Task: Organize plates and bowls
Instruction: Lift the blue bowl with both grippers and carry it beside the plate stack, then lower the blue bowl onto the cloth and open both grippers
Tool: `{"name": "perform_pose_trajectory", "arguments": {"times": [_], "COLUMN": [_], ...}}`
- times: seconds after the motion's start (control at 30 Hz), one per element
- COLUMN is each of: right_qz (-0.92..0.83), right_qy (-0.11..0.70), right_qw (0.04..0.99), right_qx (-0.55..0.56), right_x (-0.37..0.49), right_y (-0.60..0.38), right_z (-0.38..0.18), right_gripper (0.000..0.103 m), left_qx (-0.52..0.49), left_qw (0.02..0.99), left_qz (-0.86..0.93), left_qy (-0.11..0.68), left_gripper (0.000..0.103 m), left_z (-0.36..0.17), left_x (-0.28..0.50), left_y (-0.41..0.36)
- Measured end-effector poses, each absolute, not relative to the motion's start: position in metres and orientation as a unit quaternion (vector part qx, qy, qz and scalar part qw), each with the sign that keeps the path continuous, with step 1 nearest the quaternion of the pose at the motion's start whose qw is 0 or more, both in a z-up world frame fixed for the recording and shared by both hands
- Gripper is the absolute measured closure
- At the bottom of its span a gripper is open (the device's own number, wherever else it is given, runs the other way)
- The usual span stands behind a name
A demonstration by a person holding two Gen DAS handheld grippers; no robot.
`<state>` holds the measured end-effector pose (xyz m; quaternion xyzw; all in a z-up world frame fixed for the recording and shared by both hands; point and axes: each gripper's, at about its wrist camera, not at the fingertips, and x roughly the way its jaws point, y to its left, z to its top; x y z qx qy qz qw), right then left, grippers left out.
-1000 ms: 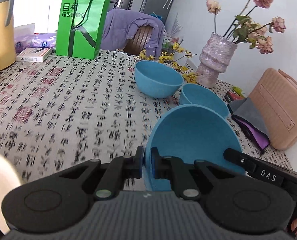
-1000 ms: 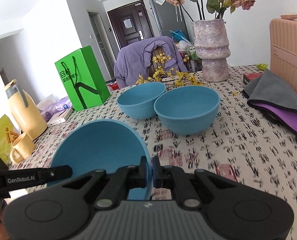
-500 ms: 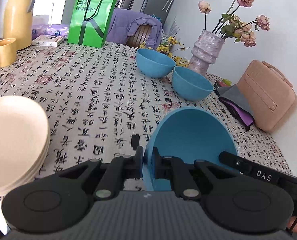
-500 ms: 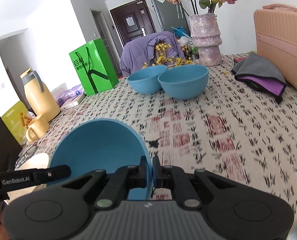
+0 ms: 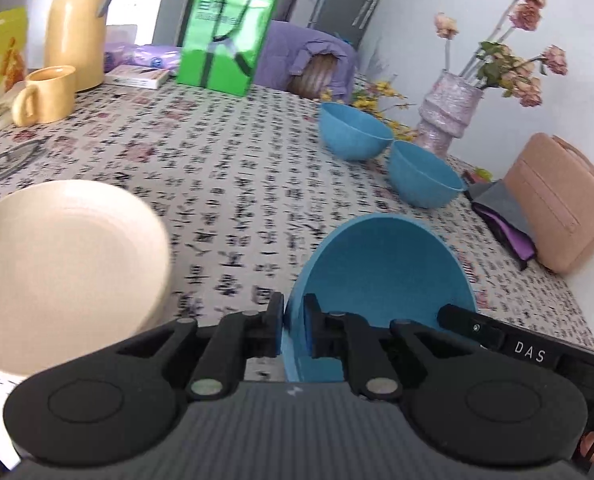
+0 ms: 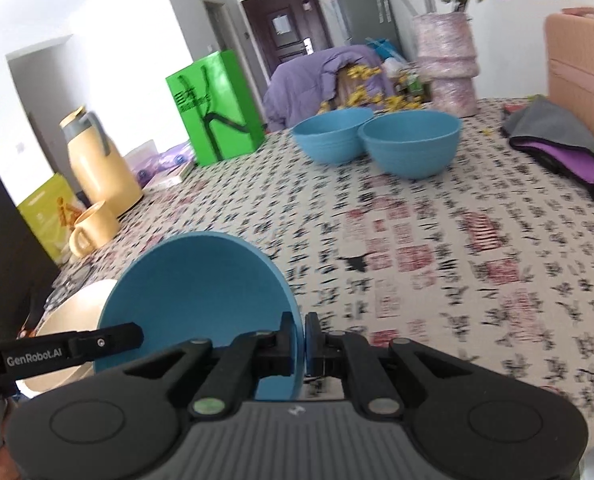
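One blue bowl (image 5: pixel 381 280) hangs over the patterned tablecloth, gripped on opposite rims. My left gripper (image 5: pixel 293 328) is shut on its left rim; the right gripper's finger (image 5: pixel 493 336) reaches in from the right. In the right wrist view the same bowl (image 6: pixel 193 296) is pinched by my right gripper (image 6: pixel 302 340), with the left gripper's finger (image 6: pixel 77 350) at its left. A stack of cream plates (image 5: pixel 61 264) lies just left of the bowl, and shows as plates (image 6: pixel 73 316) behind it. Two more blue bowls (image 5: pixel 353 136) (image 5: pixel 421 180) sit side by side farther back.
A yellow mug (image 5: pixel 45 96), yellow thermos (image 5: pixel 77 20) and green paper bag (image 5: pixel 229 32) stand at the far left. A vase of flowers (image 5: pixel 449 112), a pink case (image 5: pixel 557 200) and folded grey-purple cloths (image 6: pixel 557 144) line the right side by the wall.
Both grippers have carried the blue bowl back toward the near edge, away from the two far bowls. The cream plate stack has come into view beside it.
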<state>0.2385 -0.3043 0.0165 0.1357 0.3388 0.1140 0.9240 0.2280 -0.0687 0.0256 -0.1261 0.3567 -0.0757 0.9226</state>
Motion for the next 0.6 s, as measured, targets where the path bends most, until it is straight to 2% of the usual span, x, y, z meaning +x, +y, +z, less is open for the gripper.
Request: {"name": "perform_pose_trajectory", "arguments": {"times": [0.23, 0.37, 0.43, 0.47, 0.57, 0.6], "right_qz": [0.135, 0.126, 0.122, 0.121, 0.116, 0.115], "right_qy": [0.358, 0.356, 0.356, 0.356, 0.353, 0.350], "right_qw": [0.914, 0.916, 0.917, 0.918, 0.920, 0.922], "right_qx": [0.137, 0.135, 0.132, 0.129, 0.122, 0.121], "right_x": [0.258, 0.265, 0.267, 0.268, 0.268, 0.267], "right_y": [-0.272, -0.264, -0.262, -0.261, -0.260, -0.260], "right_z": [0.008, 0.006, 0.006, 0.007, 0.008, 0.009], "right_gripper": [0.097, 0.090, 0.081, 0.081, 0.076, 0.073], "left_qx": [-0.146, -0.148, -0.148, -0.150, -0.146, -0.143], "left_qw": [0.918, 0.915, 0.914, 0.914, 0.919, 0.923], "left_qz": [-0.059, -0.067, -0.069, -0.069, -0.064, -0.062], "left_qy": [0.365, 0.369, 0.370, 0.370, 0.360, 0.353], "left_gripper": [0.093, 0.089, 0.087, 0.086, 0.073, 0.066], "left_z": [0.017, 0.012, 0.010, 0.010, 0.013, 0.015], "left_x": [0.238, 0.246, 0.250, 0.251, 0.251, 0.250], "left_y": [-0.032, -0.023, -0.020, -0.019, -0.017, -0.017]}}
